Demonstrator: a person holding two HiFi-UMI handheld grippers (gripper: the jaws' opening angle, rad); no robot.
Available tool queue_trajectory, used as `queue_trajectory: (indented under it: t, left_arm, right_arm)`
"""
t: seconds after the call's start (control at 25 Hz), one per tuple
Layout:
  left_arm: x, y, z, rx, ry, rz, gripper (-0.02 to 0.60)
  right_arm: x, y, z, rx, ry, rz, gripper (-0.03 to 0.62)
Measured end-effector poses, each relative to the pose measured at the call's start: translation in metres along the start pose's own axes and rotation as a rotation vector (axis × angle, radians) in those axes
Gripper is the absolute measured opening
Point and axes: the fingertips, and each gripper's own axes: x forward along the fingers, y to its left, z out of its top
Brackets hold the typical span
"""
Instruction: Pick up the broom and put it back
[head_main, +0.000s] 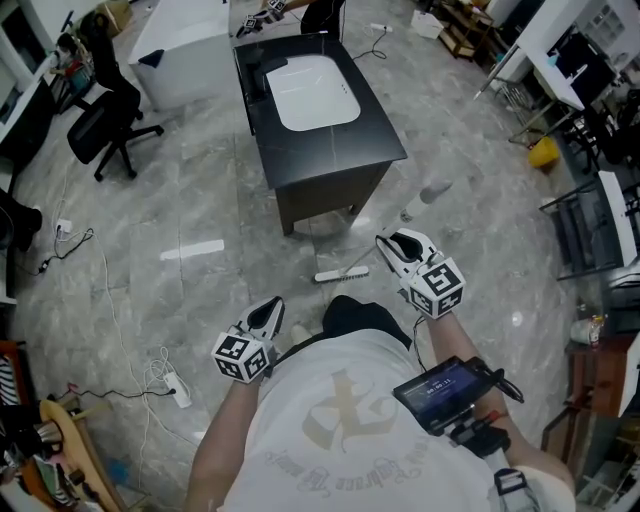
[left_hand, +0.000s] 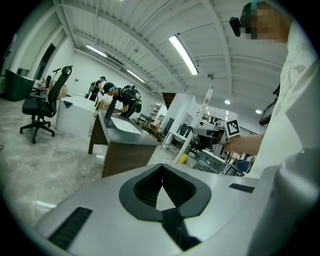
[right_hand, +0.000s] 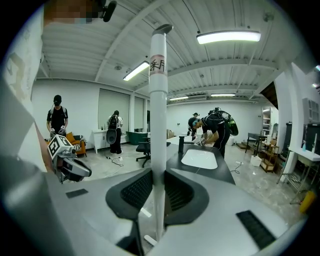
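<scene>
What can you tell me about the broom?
The broom has a long white stick that looks like plastic. It has a grey cap on top and a sticker with red print just under it. It stands almost straight up. The right tool is clamped on the stick, well below the top. Its thin white brush head is down at the floor.

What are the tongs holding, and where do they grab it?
The right tongs grip the broom by its white handle. The left tongs hold nothing.

White broom (right_hand: 158, 125), black counter (head_main: 330, 155), grey marbled floor (head_main: 190, 310).
</scene>
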Motion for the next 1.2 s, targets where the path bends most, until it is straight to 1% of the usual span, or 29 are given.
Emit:
queue_trajectory:
  t: [0.2,0.36,0.56,0.88,1.0,1.2]
  left_arm:
    - [-0.007,0.0,-0.006,-0.011,0.007,0.011,0.012]
    - [-0.008,0.004,-0.005,-0.018,0.0,0.022,0.012]
    - [-0.008,0.004,-0.005,-0.029,0.006,0.021,0.012]
    - [0.002,0.018,-0.002,-0.043,0.031,0.054,0.012]
    - [0.014,0.02,0.001,-0.047,0.044,0.06,0.012]
    - [0.038,0.018,0.017,-0.047,0.056,0.059,0.012]
  right_arm:
    - [-0.002,-0.002,-0.006,-0.001,0.01,-0.01,0.089]
    - [0.0,-0.009,-0.003,-0.015,0.009,-0.019,0.089]
    - [0.001,-0.018,-0.012,-0.011,0.028,-0.036,0.089]
    - [0.02,-0.044,-0.043,-0.009,0.09,-0.04,0.089]
    - [0.025,-0.056,-0.056,-0.004,0.116,-0.033,0.089]
    - [0.036,-0.076,-0.082,0.006,0.174,-0.021,0.089]
